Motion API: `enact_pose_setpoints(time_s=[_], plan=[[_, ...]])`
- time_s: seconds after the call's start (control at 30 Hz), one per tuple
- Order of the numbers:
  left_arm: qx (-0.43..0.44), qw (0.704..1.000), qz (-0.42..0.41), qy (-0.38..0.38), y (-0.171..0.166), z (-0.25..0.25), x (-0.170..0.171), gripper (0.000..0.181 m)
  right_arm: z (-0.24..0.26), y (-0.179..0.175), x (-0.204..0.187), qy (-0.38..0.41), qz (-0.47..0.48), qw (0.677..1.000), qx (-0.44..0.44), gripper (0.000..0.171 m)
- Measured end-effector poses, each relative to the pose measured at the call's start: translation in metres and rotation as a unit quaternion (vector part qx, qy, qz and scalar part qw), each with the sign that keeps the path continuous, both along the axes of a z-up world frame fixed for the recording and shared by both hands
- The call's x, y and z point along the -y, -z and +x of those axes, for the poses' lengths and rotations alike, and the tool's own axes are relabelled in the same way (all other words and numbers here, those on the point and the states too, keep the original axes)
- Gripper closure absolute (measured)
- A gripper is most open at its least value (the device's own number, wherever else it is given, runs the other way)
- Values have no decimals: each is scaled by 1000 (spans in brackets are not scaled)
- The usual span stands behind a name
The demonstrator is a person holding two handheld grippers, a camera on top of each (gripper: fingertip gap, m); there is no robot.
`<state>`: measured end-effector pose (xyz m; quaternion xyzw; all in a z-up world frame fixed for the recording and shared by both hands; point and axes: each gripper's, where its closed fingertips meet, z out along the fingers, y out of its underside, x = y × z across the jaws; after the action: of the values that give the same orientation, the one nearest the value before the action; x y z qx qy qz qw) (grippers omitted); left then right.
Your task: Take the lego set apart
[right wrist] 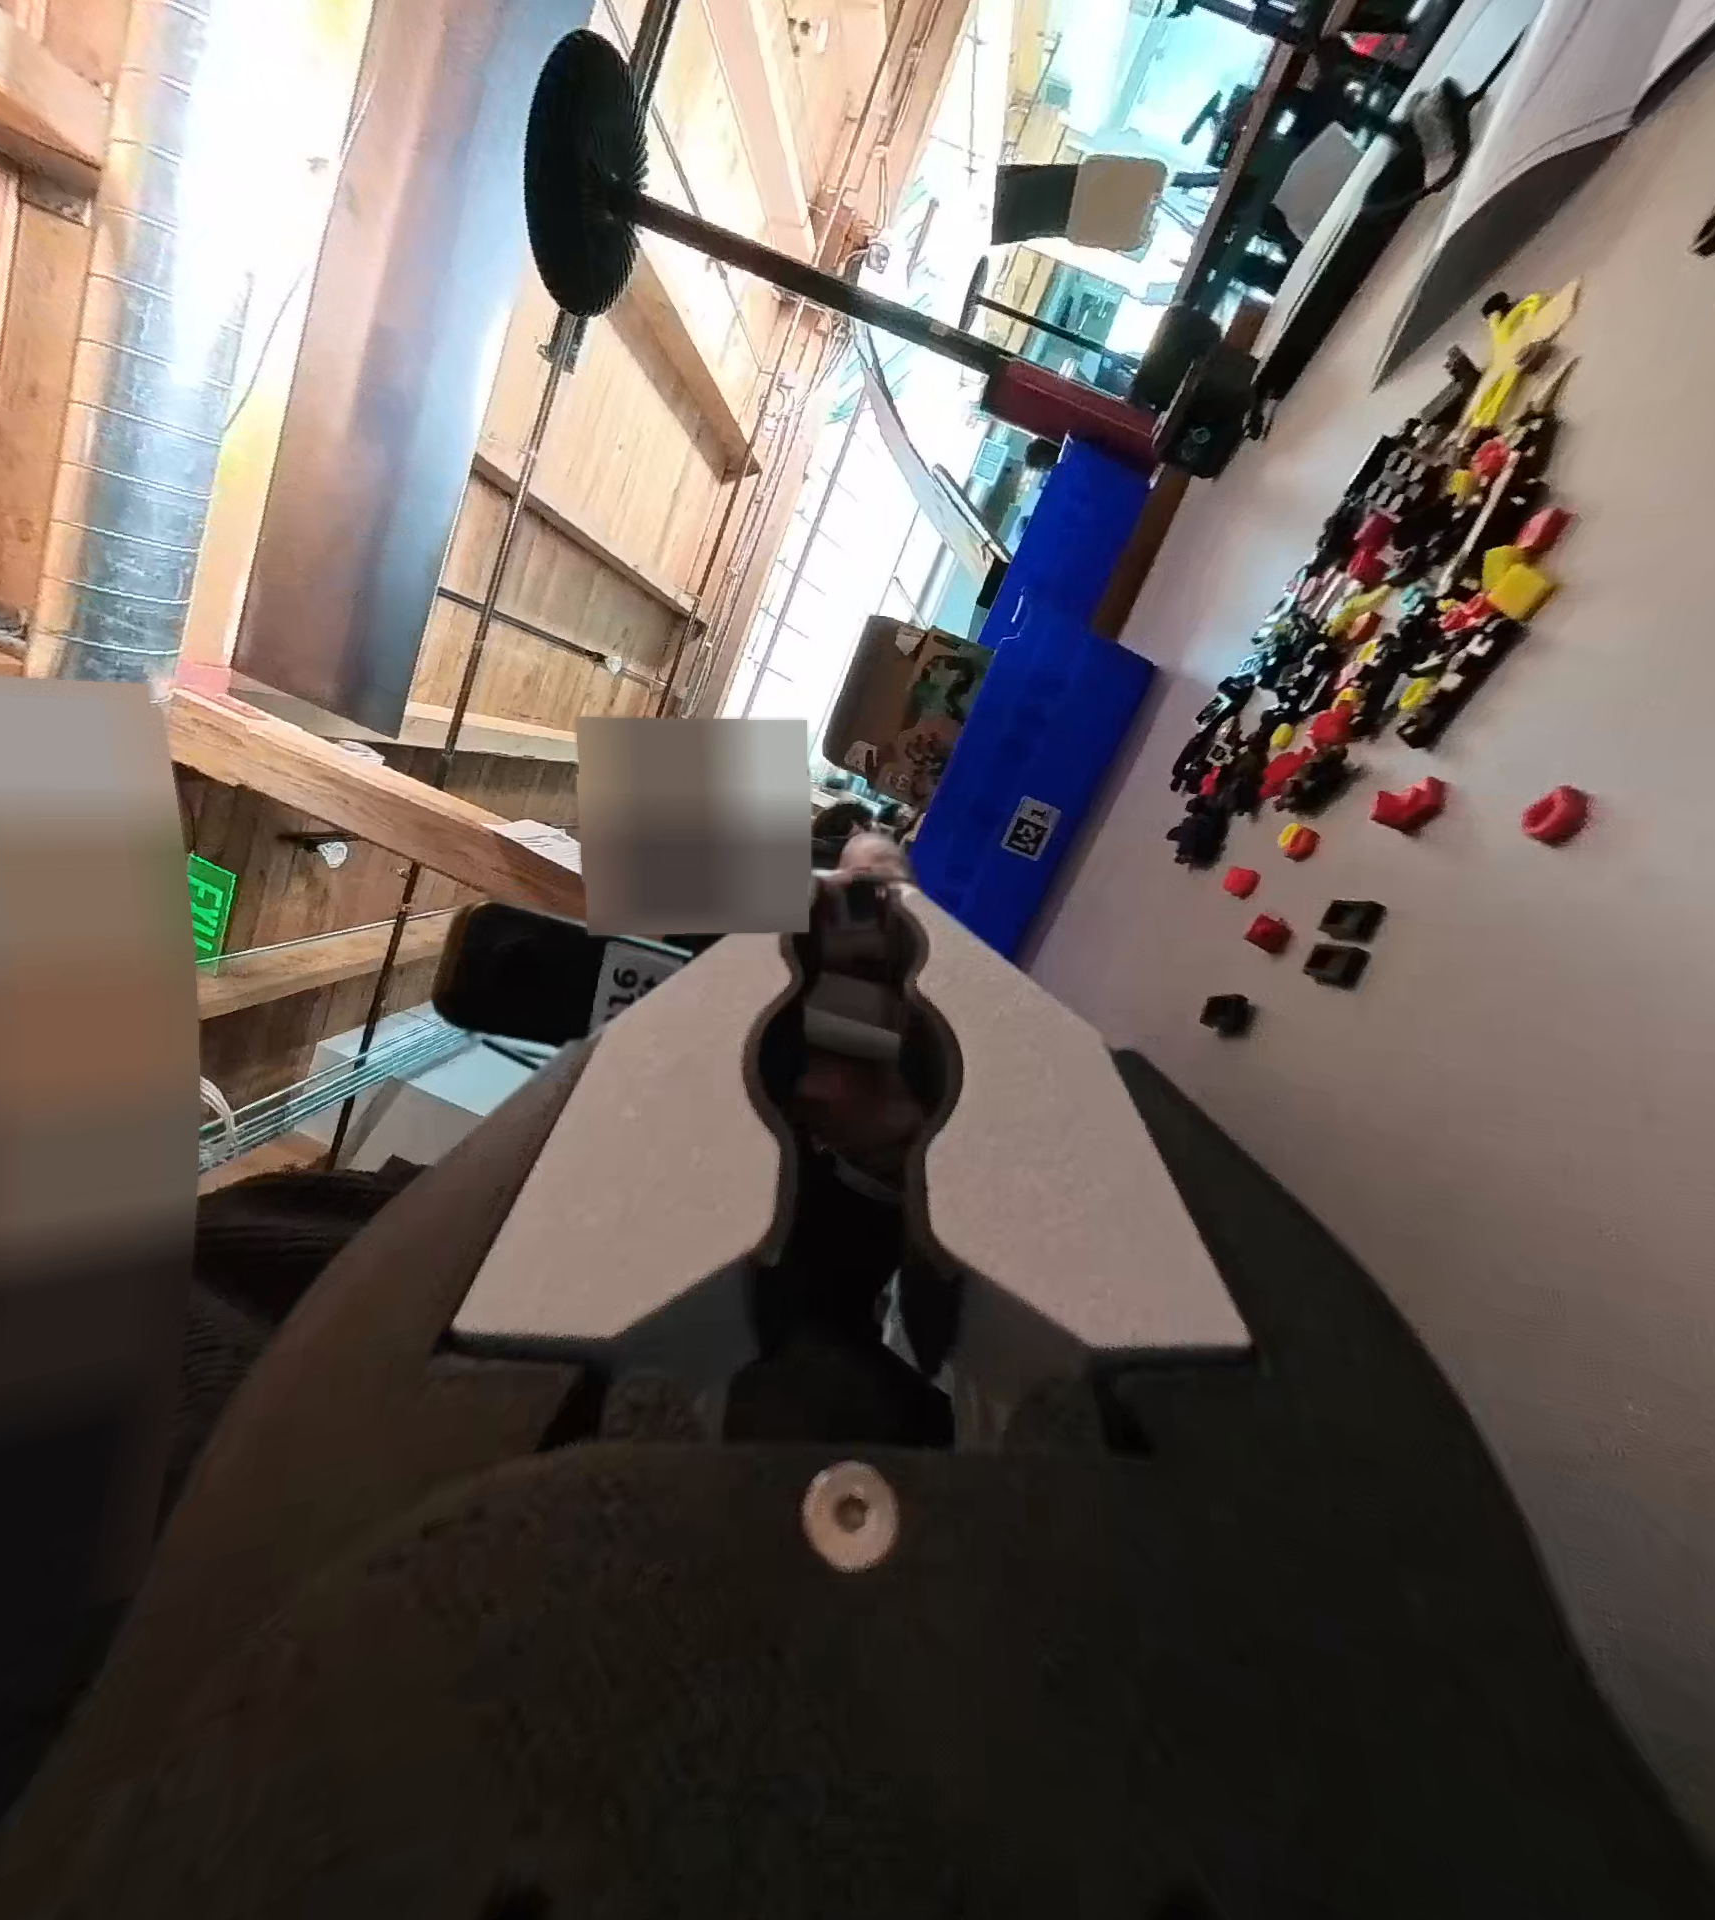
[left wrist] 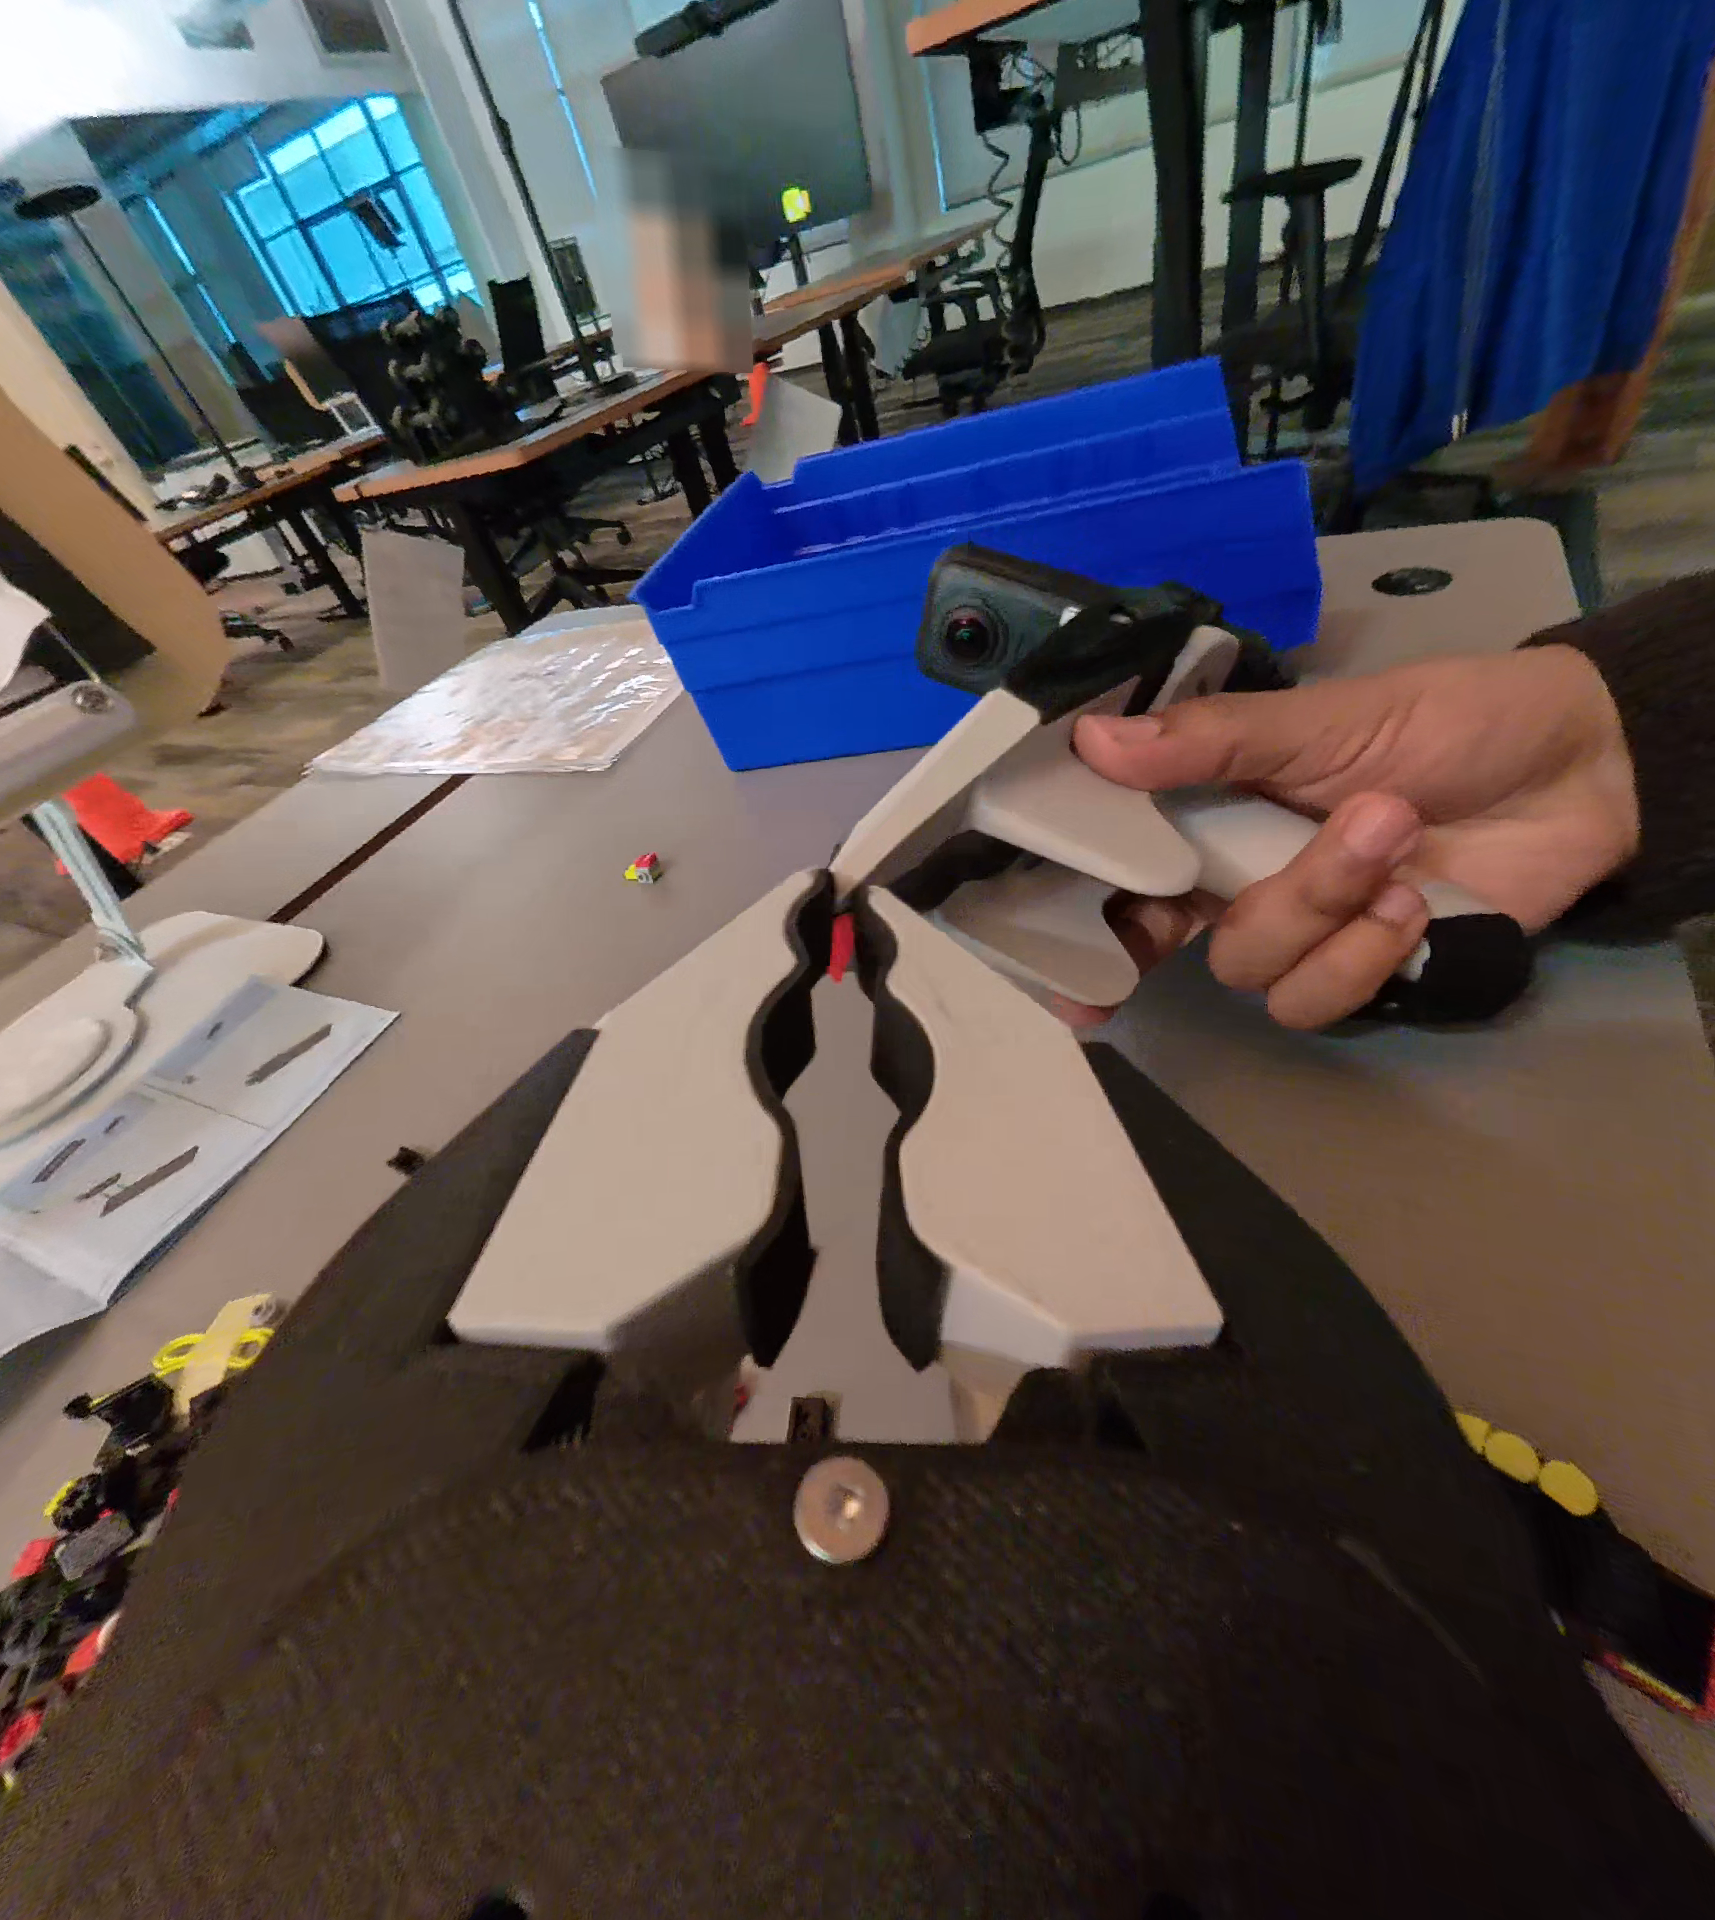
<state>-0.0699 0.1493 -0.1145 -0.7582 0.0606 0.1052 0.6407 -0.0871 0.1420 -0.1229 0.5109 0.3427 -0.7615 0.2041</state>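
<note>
Left wrist view shows a grey worktop (left wrist: 1352, 1195) in an open office, a blue plastic bin (left wrist: 988, 582) behind the meeting claws. The left claw (left wrist: 840, 914) pinches a small red lego piece (left wrist: 839, 948); the right claw (left wrist: 848, 868) touches it, its state hidden here. Right wrist view, rolled sideways, shows the right claw (right wrist: 858, 914) pressed together and the scattered black, red and yellow lego pieces (right wrist: 1372, 623) near the bin (right wrist: 1029, 748).

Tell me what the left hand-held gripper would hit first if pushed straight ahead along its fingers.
The left hand-held gripper, pinching a small red piece, already meets the right hand-held gripper's fingertip there. It would hit that first; the blue bin lies beyond, though depth is unclear.
</note>
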Motion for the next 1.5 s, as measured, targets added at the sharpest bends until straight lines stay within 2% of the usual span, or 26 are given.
enact_pose_setpoints(time_s=[0.03,0.23,0.37,0.53,1.13,1.17,1.33,1.4,1.5], plan=[[-2,1000,-6,1,2,1,-1,181,-1,2,-1,1,-2,1000,7,161],[24,1000,-3,-4,3,-6,2,181,0,-1,-2,-7,-27,1000,9,161],[38,999,-15,12,9,-5,2,164,-5,6,-6,7,-34,999,39,162],[23,999,-32,-10,16,-11,1,175,-6,10,3,-11,-50,996,67,162],[51,998,-36,7,18,-11,2,177,-5,7,0,-17,-64,995,68,159],[58,998,-33,5,16,-12,2,177,-4,6,0,-17,-60,996,65,152],[130,992,-1,8,6,-19,6,177,-4,-4,-8,0,-38,999,28,145],[168,985,14,27,1,-18,8,177,-2,-12,-12,19,3,1000,-16,143],[238,968,33,70,-6,-12,10,177,4,-23,-9,39,119,988,-95,142]])
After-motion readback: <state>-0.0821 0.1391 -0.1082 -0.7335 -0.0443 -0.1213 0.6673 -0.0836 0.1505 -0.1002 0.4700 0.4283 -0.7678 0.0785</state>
